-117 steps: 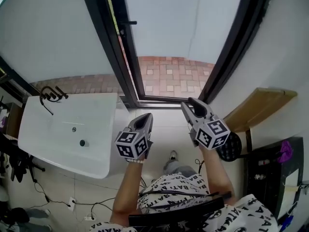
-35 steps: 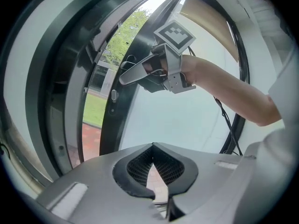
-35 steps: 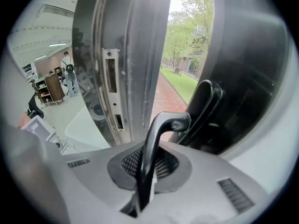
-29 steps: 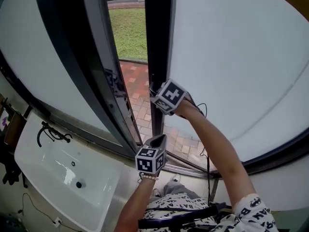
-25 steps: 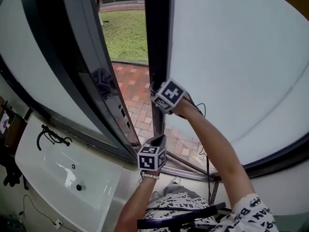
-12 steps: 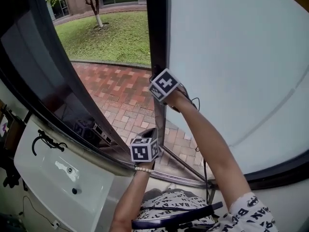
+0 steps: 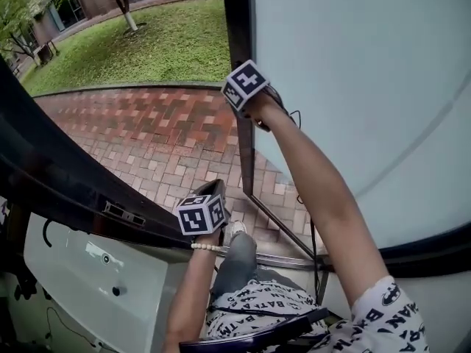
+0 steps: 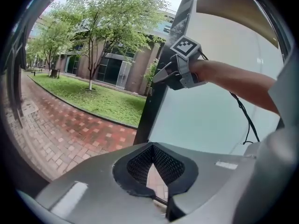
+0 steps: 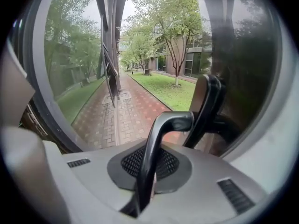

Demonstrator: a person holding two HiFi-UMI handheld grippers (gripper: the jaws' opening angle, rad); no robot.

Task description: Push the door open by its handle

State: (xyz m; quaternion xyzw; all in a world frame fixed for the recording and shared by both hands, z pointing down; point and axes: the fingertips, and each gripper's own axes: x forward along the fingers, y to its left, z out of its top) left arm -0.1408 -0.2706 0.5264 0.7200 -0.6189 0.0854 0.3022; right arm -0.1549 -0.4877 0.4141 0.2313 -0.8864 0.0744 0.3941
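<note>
Right claw (image 9: pixel 150 174): clenched on the door handle (image 9: pixel 164 127). The black lever runs up from between the jaws and bends across to its mount on the door. In the head view this claw (image 7: pixel 251 116) sits against the door's dark upright edge (image 7: pixel 237 20), arm stretched forward, with the pale frosted pane (image 7: pixel 353 65) immediately to its right.

Left claw (image 8: pixel 154 161): jaws closed together at the tips, nothing gripped - only paving shows through the small gap behind the pads. It hangs low and apart from the door (image 7: pixel 212 191), pointing out through the opening; its own view shows the right claw (image 8: pixel 162 74) higher up at the door edge.

Door: standing open. Through the gap lie a red brick path (image 7: pixel 162 131) and a lawn (image 7: pixel 140 50) with trees beyond.

Surroundings: a dark frame (image 7: pixel 66 190) crosses the lower left - below it, a white sink (image 7: pixel 96 271).
</note>
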